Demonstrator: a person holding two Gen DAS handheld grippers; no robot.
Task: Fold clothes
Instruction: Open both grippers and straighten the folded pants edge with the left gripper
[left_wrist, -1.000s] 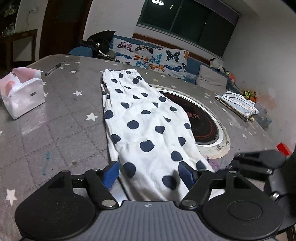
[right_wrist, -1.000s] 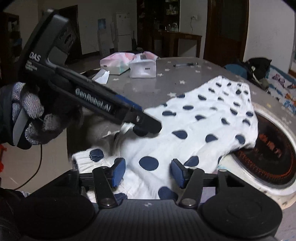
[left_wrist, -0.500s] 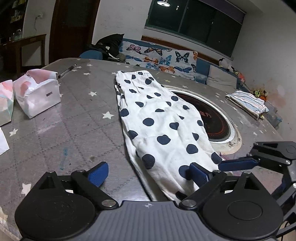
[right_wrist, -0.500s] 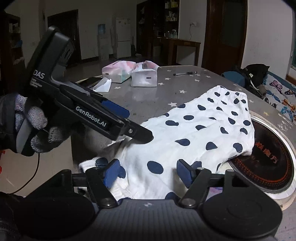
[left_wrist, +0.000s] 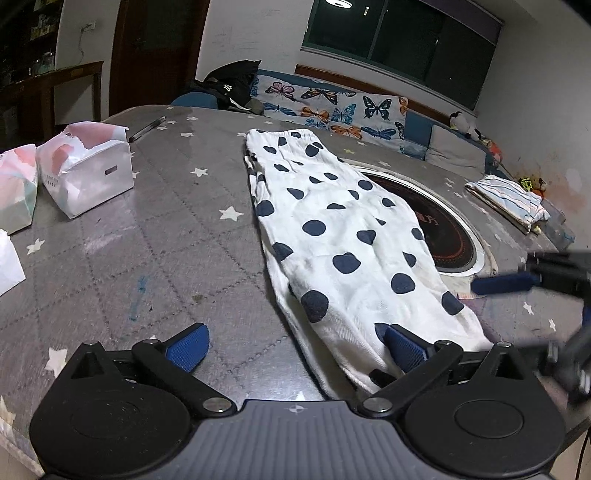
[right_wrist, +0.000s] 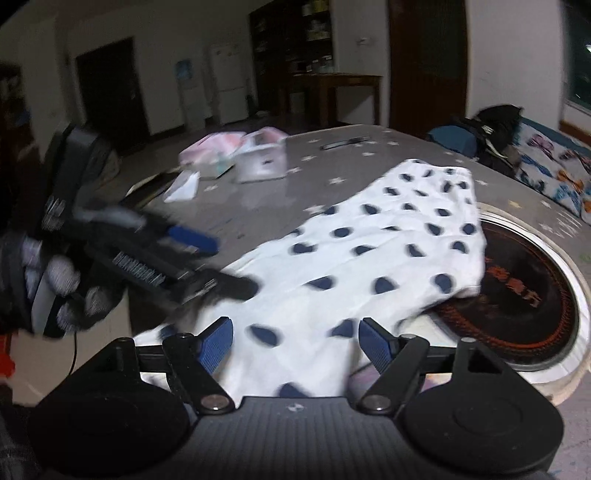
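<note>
White trousers with navy dots (left_wrist: 343, 236) lie flat along the grey star-patterned table (left_wrist: 155, 236), waistband at the far end. My left gripper (left_wrist: 295, 347) hovers at the near hem; its jaws are opening wide, and the hem's left corner lies loose by the right-hand pad. My right gripper (right_wrist: 295, 343) is over the same end from the other side, jaws opening, with cloth (right_wrist: 369, 254) below and between the pads but not pinched. In the right wrist view, a gloved hand (right_wrist: 55, 291) holds the left gripper (right_wrist: 218, 262). One of the right gripper's fingers (left_wrist: 502, 284) shows at the right of the left wrist view.
A round dark burner (left_wrist: 439, 236) is set into the table under the trousers' right edge. Two tissue packs (left_wrist: 88, 173) and a pen (left_wrist: 147, 123) lie at the far left. A folded striped cloth (left_wrist: 506, 199) sits far right. A butterfly-print sofa (left_wrist: 332, 107) stands behind.
Both grippers opened wider and let go of the near hem, drawing back slightly. The trousers now lie loose and flat on the table.
</note>
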